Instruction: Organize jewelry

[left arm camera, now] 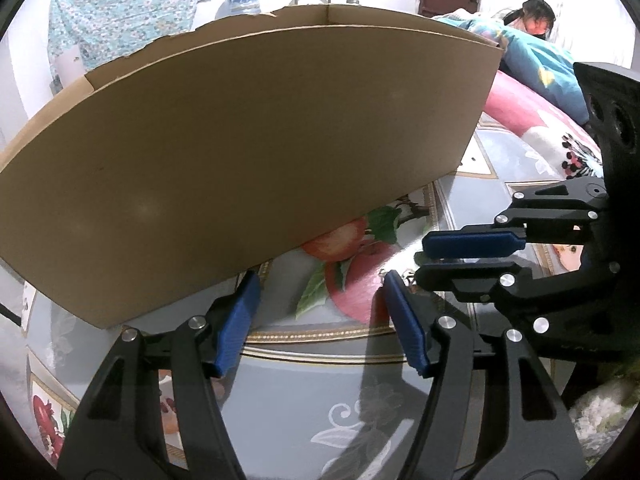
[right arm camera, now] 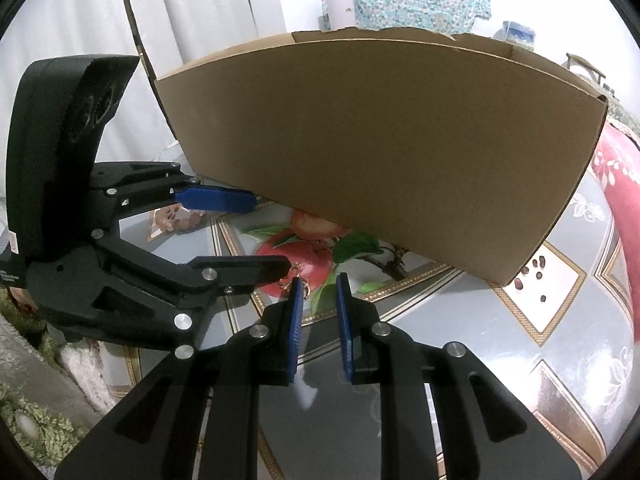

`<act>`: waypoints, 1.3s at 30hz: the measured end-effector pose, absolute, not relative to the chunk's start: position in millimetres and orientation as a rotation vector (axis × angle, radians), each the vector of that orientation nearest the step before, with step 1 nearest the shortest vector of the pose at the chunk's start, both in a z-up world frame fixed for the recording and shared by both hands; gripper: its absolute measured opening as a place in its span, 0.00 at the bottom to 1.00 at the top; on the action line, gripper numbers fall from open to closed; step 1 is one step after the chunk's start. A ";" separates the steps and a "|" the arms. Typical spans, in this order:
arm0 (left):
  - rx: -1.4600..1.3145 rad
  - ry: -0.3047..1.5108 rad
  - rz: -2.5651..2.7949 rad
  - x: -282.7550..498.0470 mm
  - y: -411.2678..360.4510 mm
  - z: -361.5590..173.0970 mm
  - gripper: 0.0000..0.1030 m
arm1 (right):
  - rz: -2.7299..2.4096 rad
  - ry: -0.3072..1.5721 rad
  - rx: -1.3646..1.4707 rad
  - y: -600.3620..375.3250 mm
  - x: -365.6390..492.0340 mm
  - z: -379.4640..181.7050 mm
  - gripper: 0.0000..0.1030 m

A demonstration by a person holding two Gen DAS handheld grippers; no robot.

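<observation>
Left gripper (left arm camera: 320,284) wide and empty; right gripper (right arm camera: 318,285) narrowly parted (gold jewelry (right arm camera: 298,280) beside its fingertip).

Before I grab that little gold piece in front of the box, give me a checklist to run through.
1. Left claw open, nothing between its pads: ok.
2. Right claw narrowly open, empty: ok.
3. Gold jewelry piece in sight on the tablecloth, by both claws' tips: ok.
4. Piece sits between a claw's pads: not ok.
5. Cardboard box open on top: ok.
6. Free room inside the box: cannot tell.
</observation>
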State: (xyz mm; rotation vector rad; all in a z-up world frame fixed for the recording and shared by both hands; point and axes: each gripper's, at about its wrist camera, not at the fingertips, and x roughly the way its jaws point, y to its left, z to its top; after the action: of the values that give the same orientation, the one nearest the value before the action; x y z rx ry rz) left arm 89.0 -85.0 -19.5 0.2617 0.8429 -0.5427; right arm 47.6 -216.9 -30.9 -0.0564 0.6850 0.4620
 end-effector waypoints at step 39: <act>0.221 0.866 -0.422 87.2 -38.7 -15.4 0.59 | 0.420 0.680 -0.035 -217.3 44.5 -31.6 0.16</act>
State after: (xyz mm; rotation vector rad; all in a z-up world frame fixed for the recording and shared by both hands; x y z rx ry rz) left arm 87.2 -38.7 -15.4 0.2213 0.8657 -0.4219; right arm 44.5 -217.3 -31.6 -0.0351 0.6798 0.4199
